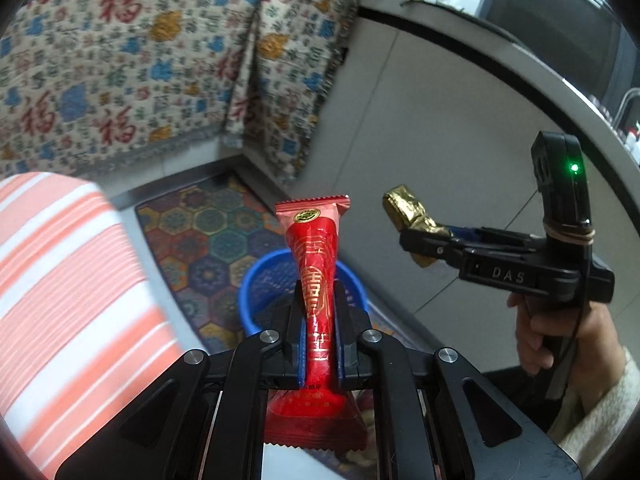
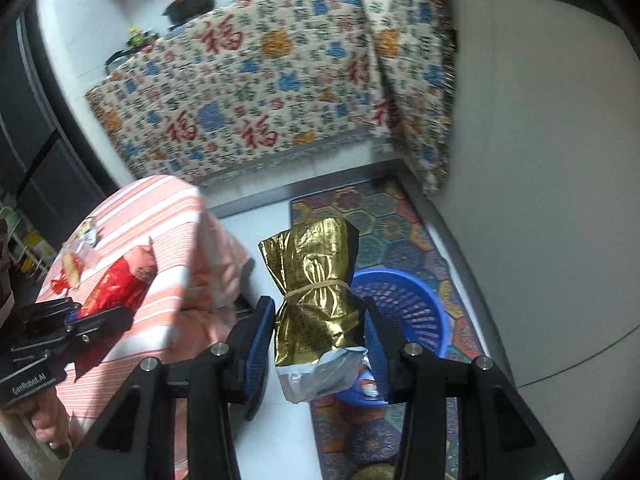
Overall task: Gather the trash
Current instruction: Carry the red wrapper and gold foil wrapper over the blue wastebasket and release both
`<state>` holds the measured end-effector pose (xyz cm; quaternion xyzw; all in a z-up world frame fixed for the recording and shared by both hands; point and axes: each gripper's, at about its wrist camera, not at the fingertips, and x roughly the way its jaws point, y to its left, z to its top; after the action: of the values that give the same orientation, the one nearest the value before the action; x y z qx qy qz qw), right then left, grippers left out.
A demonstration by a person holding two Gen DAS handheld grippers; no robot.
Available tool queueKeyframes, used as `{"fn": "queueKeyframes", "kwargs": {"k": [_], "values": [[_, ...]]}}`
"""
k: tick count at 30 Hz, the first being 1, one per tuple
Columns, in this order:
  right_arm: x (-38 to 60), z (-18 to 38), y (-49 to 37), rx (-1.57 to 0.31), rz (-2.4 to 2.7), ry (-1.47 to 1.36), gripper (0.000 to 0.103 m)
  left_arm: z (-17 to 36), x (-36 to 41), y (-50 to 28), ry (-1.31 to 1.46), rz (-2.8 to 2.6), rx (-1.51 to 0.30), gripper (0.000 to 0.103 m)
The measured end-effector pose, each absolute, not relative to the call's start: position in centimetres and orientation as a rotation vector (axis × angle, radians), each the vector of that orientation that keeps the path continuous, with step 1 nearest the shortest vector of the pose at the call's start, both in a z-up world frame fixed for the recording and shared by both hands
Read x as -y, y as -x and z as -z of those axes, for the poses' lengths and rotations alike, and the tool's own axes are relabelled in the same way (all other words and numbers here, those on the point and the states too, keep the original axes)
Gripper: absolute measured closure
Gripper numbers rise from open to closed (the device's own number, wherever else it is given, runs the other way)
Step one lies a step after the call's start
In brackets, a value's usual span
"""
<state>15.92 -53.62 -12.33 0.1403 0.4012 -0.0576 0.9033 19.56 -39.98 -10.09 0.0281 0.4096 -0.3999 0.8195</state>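
We recorded 2 loaded grippers. The left gripper (image 1: pixel 318 320) was clamped on a red wrapper (image 1: pixel 316 264), which stood upright between its pads, with the blue basket (image 1: pixel 256 280) on the patterned mat (image 1: pixel 208 232) just beyond the fingertips. The right gripper (image 2: pixel 318 320) pinched a gold foil wrapper (image 2: pixel 316 276) — rubber-banded at its middle — with the basket (image 2: pixel 416 312) below and right of its fingers.
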Motion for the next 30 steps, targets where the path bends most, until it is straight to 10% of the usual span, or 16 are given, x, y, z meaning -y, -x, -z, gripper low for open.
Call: {"fn": "queueKeyframes", "kwargs": {"k": [20,24,30], "values": [[61.8,20.6,-20.2,-0.934,0.212,-0.459,0.056,20.3,49.5,-25.4,-0.072,0.867,-1.024,0.091],[63.1,22.2,-20.7,-0.935,0.219,-0.536,0.049,22.4,50.5,-26.1,-0.059,0.871,-1.028,0.041],[63.6,23.0,-21.0,-0.953,0.244,-0.532,0.049,22.7,50.0,-26.9,-0.029,0.845,-1.038,0.037]]}}
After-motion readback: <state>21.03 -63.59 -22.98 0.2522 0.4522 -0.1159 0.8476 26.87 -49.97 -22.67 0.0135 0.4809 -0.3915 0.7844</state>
